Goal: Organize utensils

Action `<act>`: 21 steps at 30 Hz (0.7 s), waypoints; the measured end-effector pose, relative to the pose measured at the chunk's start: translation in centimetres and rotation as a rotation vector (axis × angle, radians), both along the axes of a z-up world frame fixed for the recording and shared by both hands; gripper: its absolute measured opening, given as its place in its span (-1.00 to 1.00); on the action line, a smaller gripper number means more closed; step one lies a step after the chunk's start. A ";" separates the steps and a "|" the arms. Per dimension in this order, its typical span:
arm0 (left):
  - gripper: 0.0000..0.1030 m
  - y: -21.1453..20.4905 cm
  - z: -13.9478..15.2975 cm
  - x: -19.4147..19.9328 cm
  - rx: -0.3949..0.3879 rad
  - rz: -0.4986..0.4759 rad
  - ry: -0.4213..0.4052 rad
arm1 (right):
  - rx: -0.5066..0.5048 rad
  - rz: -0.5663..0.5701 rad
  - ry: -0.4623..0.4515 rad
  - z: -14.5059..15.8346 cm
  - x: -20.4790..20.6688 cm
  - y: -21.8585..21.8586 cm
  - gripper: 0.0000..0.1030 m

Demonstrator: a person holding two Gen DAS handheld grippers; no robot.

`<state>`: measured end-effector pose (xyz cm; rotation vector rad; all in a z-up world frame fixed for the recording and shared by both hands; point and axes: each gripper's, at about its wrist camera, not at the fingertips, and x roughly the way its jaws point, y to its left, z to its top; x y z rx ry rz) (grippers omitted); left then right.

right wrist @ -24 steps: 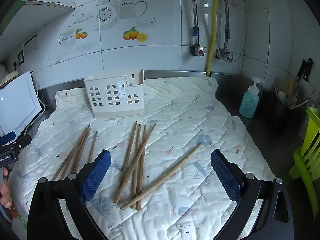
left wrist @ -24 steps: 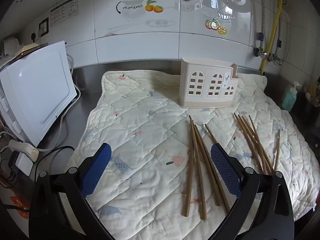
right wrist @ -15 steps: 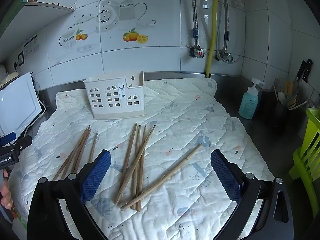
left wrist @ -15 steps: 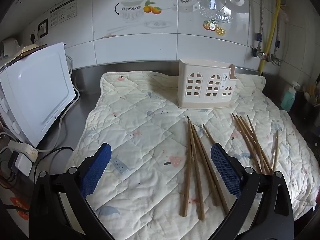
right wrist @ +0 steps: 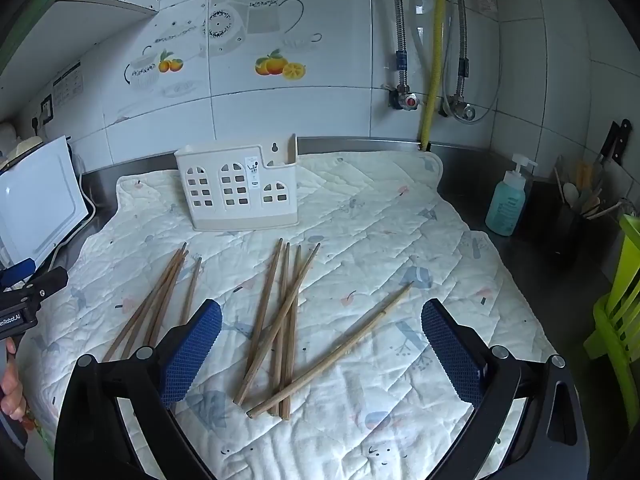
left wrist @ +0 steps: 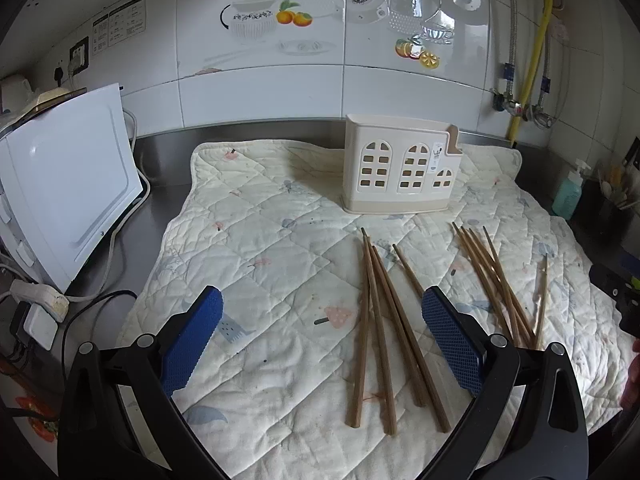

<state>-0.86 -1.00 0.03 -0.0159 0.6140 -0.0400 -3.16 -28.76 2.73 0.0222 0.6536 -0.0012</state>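
Several brown wooden chopsticks lie loose on a quilted mat (left wrist: 260,264). One bunch (left wrist: 384,332) lies between my left gripper's fingers, nearer the right one; a second bunch (left wrist: 492,276) lies further right. In the right wrist view the bunches show left (right wrist: 160,304) and centre (right wrist: 280,320), with a paler single chopstick (right wrist: 340,348) slanting right. A cream utensil holder (left wrist: 400,168) with window cut-outs stands upright at the mat's back (right wrist: 240,188). My left gripper (left wrist: 320,344) is open and empty above the mat. My right gripper (right wrist: 320,356) is open and empty over the centre bunch.
A white appliance (left wrist: 60,184) with cables and a power strip (left wrist: 40,300) stands left of the mat. A soap bottle (right wrist: 506,204), a utensil pot (right wrist: 580,216) and a green rack (right wrist: 616,312) stand at the right. Tiled wall and pipes (right wrist: 434,52) rise behind.
The left gripper has shifted slightly right and forward, so the holder and chopsticks sit a little further left in its view. The right view is almost unchanged.
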 end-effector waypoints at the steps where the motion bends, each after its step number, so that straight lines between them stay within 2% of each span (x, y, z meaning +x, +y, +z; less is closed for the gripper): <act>1: 0.91 -0.1 0.0 -0.1 0.001 -0.001 -0.001 | 0.000 -0.001 0.001 -0.1 0.0 0.0 0.88; 21: 0.91 -0.8 -0.2 -0.4 -0.001 -0.019 0.007 | 0.009 0.010 -0.001 -0.2 -0.3 0.2 0.88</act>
